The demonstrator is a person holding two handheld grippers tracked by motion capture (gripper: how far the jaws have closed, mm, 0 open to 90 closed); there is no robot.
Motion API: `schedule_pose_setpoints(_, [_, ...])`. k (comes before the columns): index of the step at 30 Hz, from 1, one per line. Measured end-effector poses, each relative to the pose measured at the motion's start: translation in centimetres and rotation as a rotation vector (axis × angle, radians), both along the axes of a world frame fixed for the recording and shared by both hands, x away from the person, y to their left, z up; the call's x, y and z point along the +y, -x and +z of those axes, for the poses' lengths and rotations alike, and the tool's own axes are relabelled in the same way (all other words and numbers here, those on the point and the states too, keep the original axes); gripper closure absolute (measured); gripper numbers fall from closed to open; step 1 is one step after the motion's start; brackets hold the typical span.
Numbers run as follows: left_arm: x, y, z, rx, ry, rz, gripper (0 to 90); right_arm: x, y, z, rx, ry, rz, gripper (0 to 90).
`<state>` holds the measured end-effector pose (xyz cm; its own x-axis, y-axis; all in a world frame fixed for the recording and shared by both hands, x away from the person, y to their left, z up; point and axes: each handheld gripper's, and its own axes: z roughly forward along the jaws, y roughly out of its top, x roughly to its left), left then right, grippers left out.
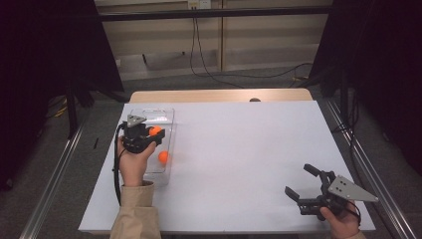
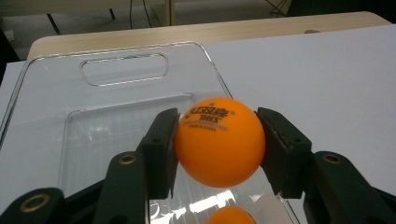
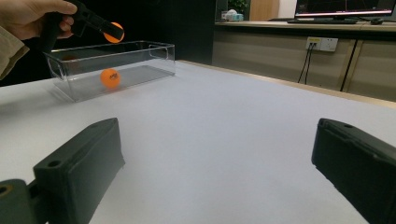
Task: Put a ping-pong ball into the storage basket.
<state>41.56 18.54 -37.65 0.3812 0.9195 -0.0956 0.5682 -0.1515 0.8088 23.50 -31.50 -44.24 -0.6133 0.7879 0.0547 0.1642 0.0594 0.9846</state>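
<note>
An orange ping-pong ball (image 2: 218, 142) with printed lettering sits clamped between both pads of my left gripper (image 2: 218, 151), held above the clear plastic bin (image 1: 164, 115) at the table's left. The same held ball (image 1: 155, 130) and left gripper (image 1: 149, 134) appear in the high view, and the held ball (image 3: 114, 31) hovers over the bin (image 3: 140, 51) in the right gripper view. A second orange ball (image 1: 163, 157) lies on the bin's floor, and the second ball (image 3: 110, 78) rests by the bin's near wall. My right gripper (image 1: 301, 181) stands open at the near right of the table, nothing between its jaws.
White table surface (image 1: 239, 149) spreads between the two hands. A wooden strip (image 1: 219, 94) runs along the far edge, with cables on the floor beyond it. Dark curtains flank both sides.
</note>
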Motion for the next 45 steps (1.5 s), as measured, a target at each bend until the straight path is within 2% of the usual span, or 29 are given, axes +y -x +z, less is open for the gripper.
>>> schedule_pose_setpoints(6, [0.3,0.0,-0.1,-0.005,0.006,0.004,50.8,0.0,0.0,0.0,-0.002,0.002,0.0,1.4])
schedule_pose_setpoints(21, [0.7,0.0,-0.2,-0.007,-0.019,0.017,50.8,0.0,0.0,0.0,-0.001,0.001,0.0,1.3])
schedule_pose_setpoints(27, [0.9,0.0,-0.4,-0.002,-0.02,0.025,50.7,0.0,0.0,0.0,-0.001,0.001,0.0,1.4])
schedule_pose_setpoints(29, [0.9,0.0,-0.5,0.001,-0.034,0.024,50.8,0.0,0.0,0.0,-0.001,0.003,0.0,1.4])
schedule_pose_setpoints(40, [1.2,-0.1,-0.7,0.017,-0.05,0.036,50.7,0.0,0.0,0.0,0.0,0.001,0.001,1.4])
schedule_pose_setpoints(45, [1.4,0.0,-0.9,0.021,-0.047,0.055,50.7,0.0,0.0,0.0,-0.001,0.002,0.002,1.4])
